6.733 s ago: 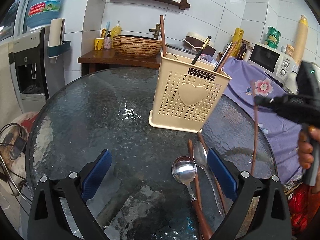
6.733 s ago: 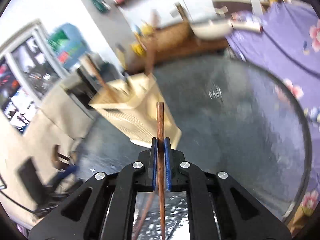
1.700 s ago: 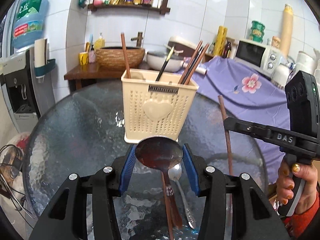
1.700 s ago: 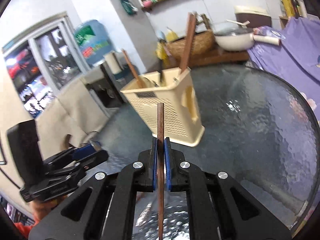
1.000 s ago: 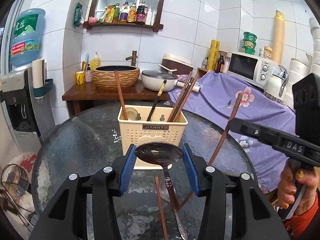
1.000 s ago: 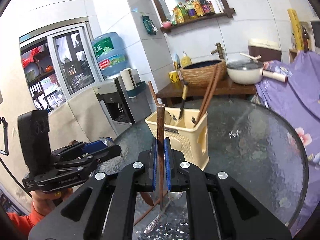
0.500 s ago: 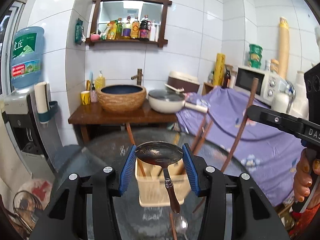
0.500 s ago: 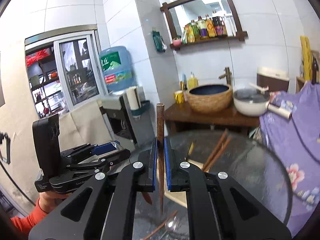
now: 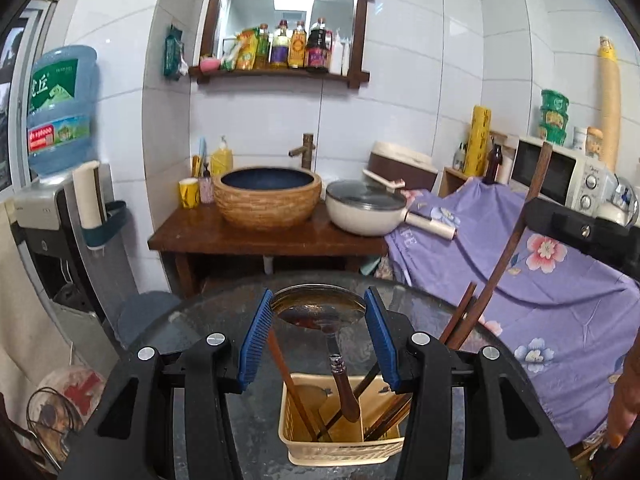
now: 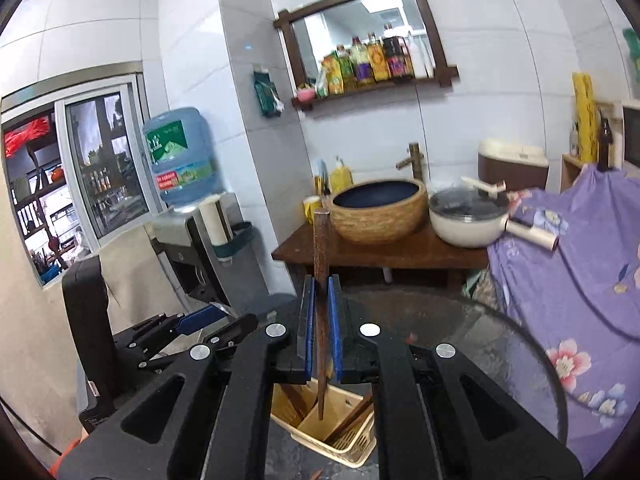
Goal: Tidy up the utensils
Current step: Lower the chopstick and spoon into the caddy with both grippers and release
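Note:
My left gripper (image 9: 319,312) is shut on a metal spoon (image 9: 320,310) by its bowl; the brown handle hangs down into the beige utensil basket (image 9: 340,450) on the glass table (image 9: 200,316). My right gripper (image 10: 318,320) is shut on a brown chopstick (image 10: 321,264) held upright, its lower tip above the basket (image 10: 340,440). Several chopsticks and a spoon stand in the basket. The right gripper with its chopstick (image 9: 516,236) shows at the right of the left wrist view. The left gripper (image 10: 200,320) shows at the left of the right wrist view.
Behind the table stands a wooden counter (image 9: 240,236) with a woven basin (image 9: 267,200) and a white pan (image 9: 364,210). A purple floral cloth (image 9: 540,264) covers things at the right. A water dispenser (image 9: 52,216) stands at the left.
Both grippers have risen and come over the basket, which now sits low in both views. The spoon's handle and the chopstick's tip now hang over the basket's compartments.

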`<state>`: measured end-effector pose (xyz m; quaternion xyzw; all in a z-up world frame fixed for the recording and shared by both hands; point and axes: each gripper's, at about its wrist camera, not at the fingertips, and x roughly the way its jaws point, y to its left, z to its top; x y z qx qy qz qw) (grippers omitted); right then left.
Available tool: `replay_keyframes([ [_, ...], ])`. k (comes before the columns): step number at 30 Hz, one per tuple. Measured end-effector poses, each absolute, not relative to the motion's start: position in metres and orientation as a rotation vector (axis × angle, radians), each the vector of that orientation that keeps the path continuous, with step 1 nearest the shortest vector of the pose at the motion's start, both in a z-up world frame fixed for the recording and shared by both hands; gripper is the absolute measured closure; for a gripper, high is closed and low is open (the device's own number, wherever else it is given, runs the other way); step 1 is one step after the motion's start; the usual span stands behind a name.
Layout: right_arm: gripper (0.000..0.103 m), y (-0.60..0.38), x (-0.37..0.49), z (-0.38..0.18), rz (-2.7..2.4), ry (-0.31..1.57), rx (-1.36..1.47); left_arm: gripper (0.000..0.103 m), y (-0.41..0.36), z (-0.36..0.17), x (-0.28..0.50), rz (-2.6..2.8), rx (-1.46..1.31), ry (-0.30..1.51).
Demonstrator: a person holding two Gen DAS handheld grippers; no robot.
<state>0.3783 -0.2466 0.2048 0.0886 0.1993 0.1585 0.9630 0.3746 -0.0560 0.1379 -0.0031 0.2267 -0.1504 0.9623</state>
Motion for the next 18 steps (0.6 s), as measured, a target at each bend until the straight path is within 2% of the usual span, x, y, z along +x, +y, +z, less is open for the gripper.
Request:
replay_keyframes([
  [7,0.095,-0.244,0.39,0.144,0.319,0.501,0.206,0.057,-0.063,0.098,0.375,-0.302,0.043,0.516],
  [18,0.095,-0.241,0.395,0.11,0.305,0.556,0.189,0.057,-0.069,0.06,0.382,-0.312,0.077,0.601],
])
